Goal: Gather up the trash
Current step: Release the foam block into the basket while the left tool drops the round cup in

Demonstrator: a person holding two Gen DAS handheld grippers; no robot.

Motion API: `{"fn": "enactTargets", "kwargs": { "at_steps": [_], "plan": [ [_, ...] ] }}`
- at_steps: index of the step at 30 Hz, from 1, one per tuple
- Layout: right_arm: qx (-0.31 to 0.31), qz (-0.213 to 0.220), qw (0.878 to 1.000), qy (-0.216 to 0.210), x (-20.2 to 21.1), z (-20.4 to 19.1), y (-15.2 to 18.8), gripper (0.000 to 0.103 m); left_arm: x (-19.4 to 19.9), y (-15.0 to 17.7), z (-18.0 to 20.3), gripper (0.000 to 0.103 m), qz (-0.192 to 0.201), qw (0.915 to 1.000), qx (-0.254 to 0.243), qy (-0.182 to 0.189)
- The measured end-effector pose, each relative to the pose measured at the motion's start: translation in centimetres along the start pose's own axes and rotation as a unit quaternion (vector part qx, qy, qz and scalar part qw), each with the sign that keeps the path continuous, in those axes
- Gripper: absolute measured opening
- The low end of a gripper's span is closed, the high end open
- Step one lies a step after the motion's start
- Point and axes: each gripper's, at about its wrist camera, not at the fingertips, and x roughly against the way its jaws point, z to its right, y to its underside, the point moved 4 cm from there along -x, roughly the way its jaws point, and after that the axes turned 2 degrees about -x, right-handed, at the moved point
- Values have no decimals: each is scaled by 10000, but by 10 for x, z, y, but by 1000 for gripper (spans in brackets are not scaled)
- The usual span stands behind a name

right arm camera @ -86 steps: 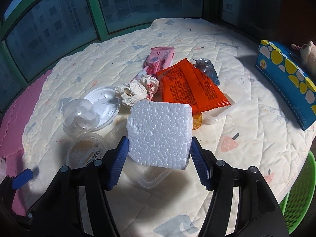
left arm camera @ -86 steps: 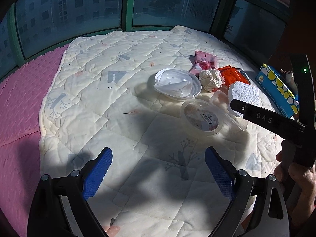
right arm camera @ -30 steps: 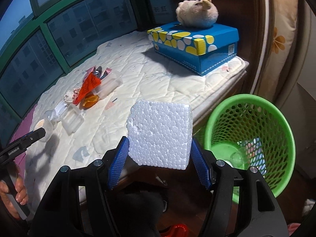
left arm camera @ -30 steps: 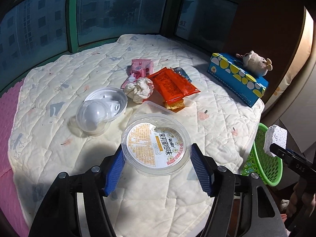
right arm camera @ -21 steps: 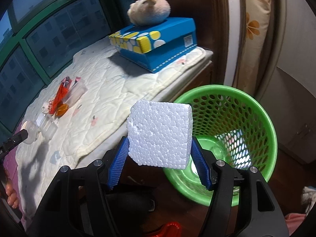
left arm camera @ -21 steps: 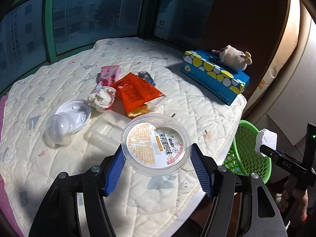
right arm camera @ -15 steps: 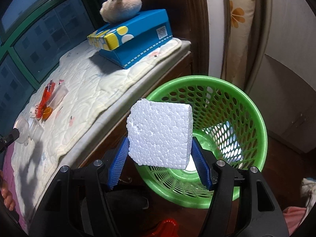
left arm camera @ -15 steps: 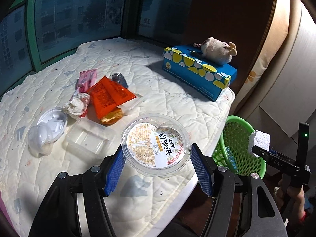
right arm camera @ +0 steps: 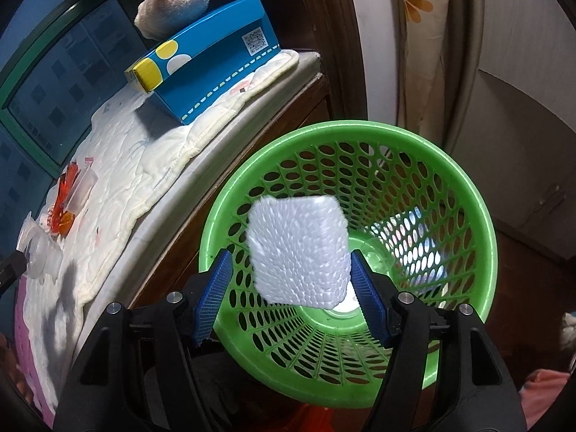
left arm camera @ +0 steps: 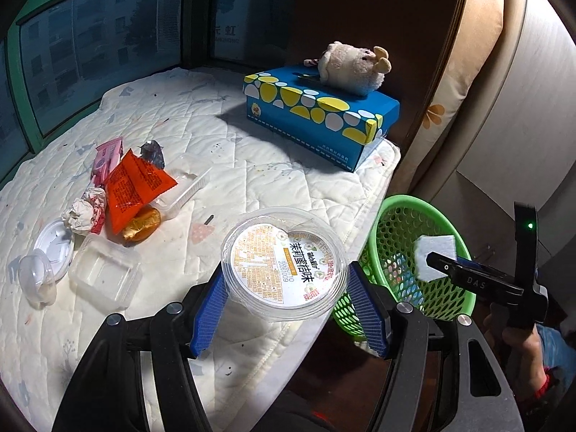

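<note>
right tool: jaws just opened, white foam block seen blurred between the pads, over the green basket | left tool: clamped on the round lidded cup, held above the quilt edge

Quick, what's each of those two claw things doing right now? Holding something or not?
Left gripper: shut on the round plastic tub.
Right gripper: open, jaws just widened; foam block loose between them above the green basket.
</note>
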Motion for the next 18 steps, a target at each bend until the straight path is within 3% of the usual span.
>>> {"fn": "enactTargets", "kwargs": {
  "at_steps": [2, 18],
  "plan": [
    [2, 61, 10000, -12, 2, 0, -3, 75, -3, -1, 6, 63, -27, 10000, -51, 32],
    [-111, 552, 9980, 282, 50, 35, -1, 77, -38, -13, 85, 63, -221, 9960, -687, 520]
  ]
}}
